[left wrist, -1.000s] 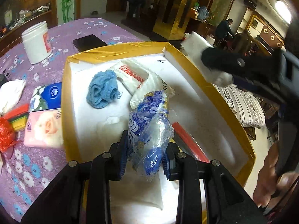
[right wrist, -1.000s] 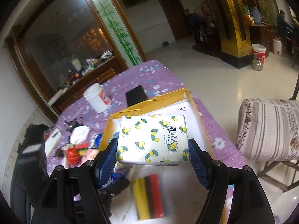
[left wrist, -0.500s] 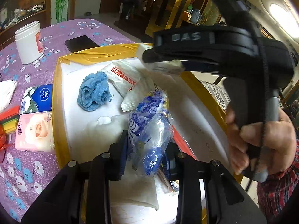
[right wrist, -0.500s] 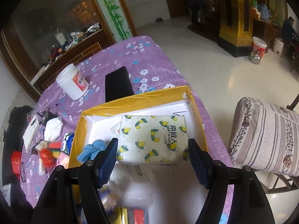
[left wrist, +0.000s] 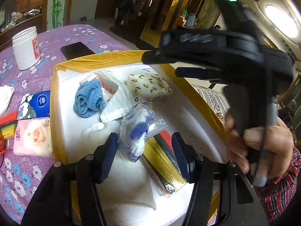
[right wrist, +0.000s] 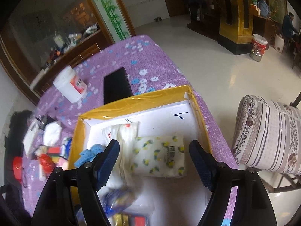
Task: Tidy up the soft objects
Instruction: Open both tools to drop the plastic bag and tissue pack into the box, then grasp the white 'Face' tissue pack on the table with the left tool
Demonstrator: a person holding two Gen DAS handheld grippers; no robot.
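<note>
The clear plastic bag with blue print (right wrist: 120, 199) smears into blur in the right wrist view; the bottom edge crops the red-and-yellow packets (right wrist: 129, 219). The black right gripper's body hides part of the yellow-rimmed box (left wrist: 105, 60).

Past my grippers I see pale tiled floor (right wrist: 197, 43), a gilded pillar (right wrist: 237, 13), a bamboo-painted panel (right wrist: 111, 13), and rightward a striped cushioned chair (right wrist: 267, 137).

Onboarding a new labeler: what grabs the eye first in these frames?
The yellow-rimmed box on the purple flowered tablecloth, its white floor crowded with soft packs. The lemon-print tissue pack lies loose at the far end, free of the opening right claw. Nearer, the left claw is opening around a blue-and-clear plastic bag.
</note>
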